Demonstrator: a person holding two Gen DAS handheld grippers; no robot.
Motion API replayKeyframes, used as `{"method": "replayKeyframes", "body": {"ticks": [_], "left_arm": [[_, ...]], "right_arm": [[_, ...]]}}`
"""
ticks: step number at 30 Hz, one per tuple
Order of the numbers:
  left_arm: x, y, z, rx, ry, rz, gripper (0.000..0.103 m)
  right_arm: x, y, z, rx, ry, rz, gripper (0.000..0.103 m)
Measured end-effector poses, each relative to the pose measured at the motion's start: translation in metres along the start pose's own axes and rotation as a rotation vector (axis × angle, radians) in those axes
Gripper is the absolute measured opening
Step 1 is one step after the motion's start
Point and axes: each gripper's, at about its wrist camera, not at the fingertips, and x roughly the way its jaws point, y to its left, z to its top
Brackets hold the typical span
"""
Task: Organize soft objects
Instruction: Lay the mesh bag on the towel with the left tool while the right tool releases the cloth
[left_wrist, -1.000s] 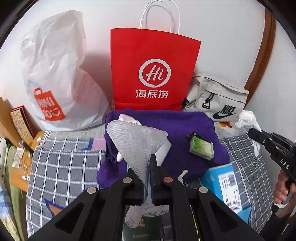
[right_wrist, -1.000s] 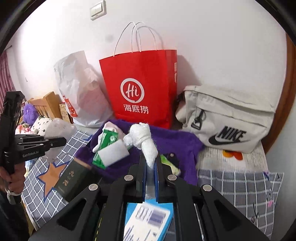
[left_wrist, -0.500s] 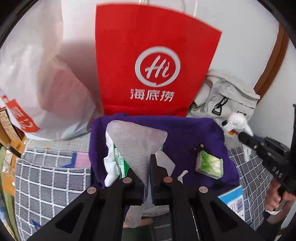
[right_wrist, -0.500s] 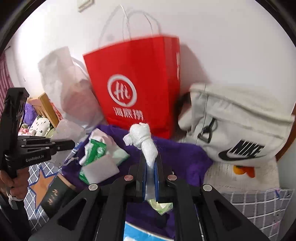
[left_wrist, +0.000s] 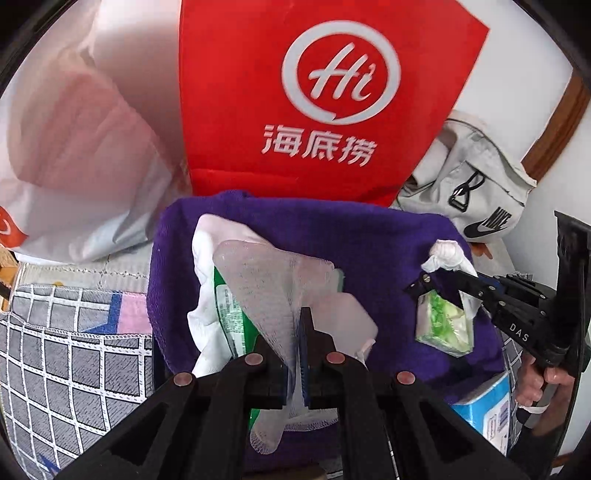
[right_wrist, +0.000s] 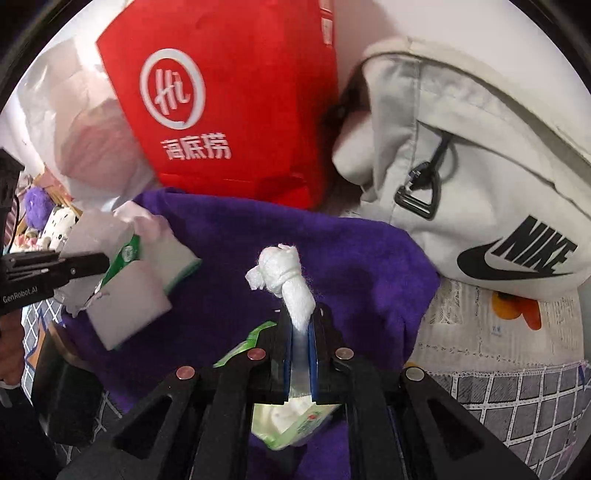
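A purple towel (left_wrist: 369, 240) lies spread on the bed below a red paper bag. My left gripper (left_wrist: 301, 325) is shut on a thin white gauze cloth (left_wrist: 273, 273) that fans out above its tips, over a green-and-white wipes pack (left_wrist: 231, 317) wrapped in white cloth. My right gripper (right_wrist: 301, 321) is shut on a knotted white cotton wad (right_wrist: 284, 273), held above the purple towel (right_wrist: 351, 266). The left wrist view shows the right gripper (left_wrist: 443, 275) with that wad (left_wrist: 445, 256) over a small green tissue pack (left_wrist: 445, 325).
The red paper bag (left_wrist: 314, 99) stands against the wall, a white plastic bag (left_wrist: 74, 147) to its left, a grey Nike pouch (right_wrist: 480, 184) to its right. A blue box (left_wrist: 487, 413) lies at the towel's near right corner. Grey checked bedding (left_wrist: 74, 362) surrounds the towel. A hand (left_wrist: 535, 380) grips the right tool.
Both grippers have come forward and down toward the purple towel, still holding gauze and wad. The bags and pouch loom larger, and the right gripper now hangs over the small green pack.
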Motion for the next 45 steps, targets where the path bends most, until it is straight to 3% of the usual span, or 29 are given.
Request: {"method": "replayKeyframes", "body": {"ticks": [7,8,9,10,12,14,20,28,31,34,42,45], "left_arm": [[0.008,0.004,-0.001,-0.015,0.019,-0.059,0.009],[0.007,0.004,-0.001,-0.016,0.021,-0.068,0.013],[0.007,0.005,0.0,-0.02,0.02,-0.074,0.023],[0.005,0.005,0.001,-0.025,0.016,-0.081,0.035],[0.001,0.006,0.002,-0.033,-0.004,-0.091,0.046],[-0.002,0.005,0.002,-0.025,-0.011,-0.099,0.049],[-0.01,0.003,0.005,-0.012,-0.023,-0.096,0.077],[-0.022,0.005,-0.002,-0.018,-0.025,-0.141,0.084],[-0.027,0.004,-0.007,-0.008,-0.029,-0.098,0.091],[-0.039,0.005,-0.01,0.011,-0.066,-0.021,0.091],[-0.075,0.008,-0.006,-0.023,-0.155,-0.106,0.091],[-0.085,0.005,-0.006,-0.017,-0.176,-0.09,0.091]], "right_arm": [[0.016,-0.001,-0.004,0.014,0.051,0.04,0.014],[0.015,-0.001,-0.004,0.016,0.049,0.043,0.022],[0.014,-0.001,-0.004,0.016,0.045,0.047,0.036],[0.013,-0.003,-0.004,0.015,0.041,0.053,0.043],[0.008,-0.004,-0.003,0.012,0.015,0.07,0.061],[0.004,-0.001,-0.003,-0.001,0.004,0.082,0.068],[-0.006,0.005,-0.002,-0.012,-0.013,0.062,0.071],[-0.027,0.008,-0.004,-0.005,-0.057,0.062,0.071],[-0.038,0.015,-0.005,-0.024,-0.075,0.066,0.071],[-0.046,0.022,-0.006,-0.039,-0.084,0.071,0.071],[-0.059,0.043,-0.015,-0.071,-0.085,0.085,0.071],[-0.069,0.048,-0.022,-0.078,-0.089,0.087,0.071]]}}
